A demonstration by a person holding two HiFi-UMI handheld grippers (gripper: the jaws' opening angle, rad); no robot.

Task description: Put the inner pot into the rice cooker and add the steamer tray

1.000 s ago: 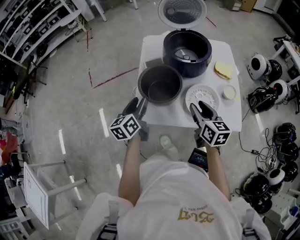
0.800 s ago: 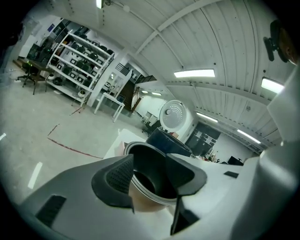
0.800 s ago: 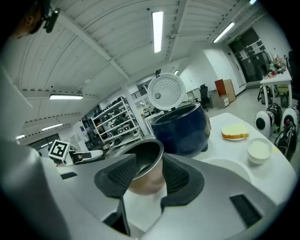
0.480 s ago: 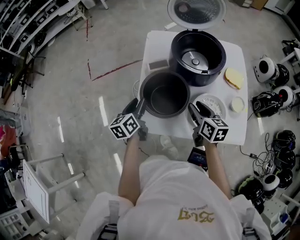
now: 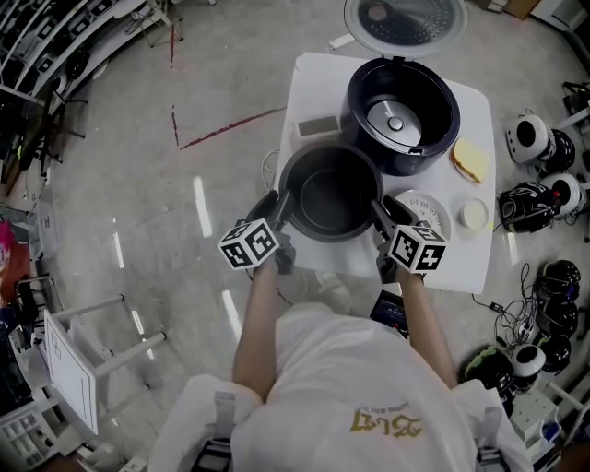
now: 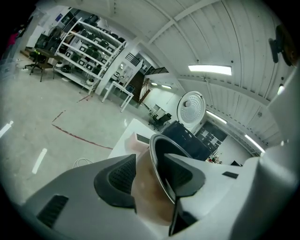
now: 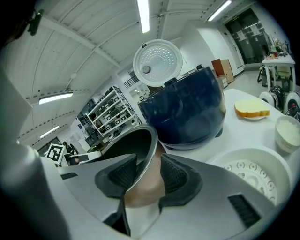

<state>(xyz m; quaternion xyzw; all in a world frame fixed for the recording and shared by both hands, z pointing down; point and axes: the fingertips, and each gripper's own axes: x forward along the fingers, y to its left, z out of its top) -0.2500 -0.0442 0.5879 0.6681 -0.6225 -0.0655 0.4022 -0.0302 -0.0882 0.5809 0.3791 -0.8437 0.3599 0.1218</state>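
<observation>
The dark metal inner pot [image 5: 329, 192] stands on the white table [image 5: 309, 78] in front of the dark blue rice cooker [image 5: 433, 152], whose round lid [image 5: 403, 18] is up. My left gripper [image 5: 279, 205] straddles the pot's left rim, one pad outside the wall and one inside, its jaws closing. My right gripper [image 5: 380, 210] straddles the right rim, with gaps beside the pads. The left gripper [image 6: 152, 173] view shows the pot's wall [image 6: 147, 197]; the right gripper [image 7: 147, 173] view shows the pot [image 7: 126, 145]. The white perforated steamer tray [image 5: 433, 210] lies right of the pot.
A yellow bread-like piece [image 5: 470, 161] and a small white cup [image 5: 476, 215] lie at the table's right side, and a grey block [image 5: 318, 126] sits behind the pot. Helmets and cables [image 5: 539, 147] crowd the floor on the right.
Both grippers have moved forward and down from the table's near edge onto the pot's two sides. The pot has not moved on the table.
</observation>
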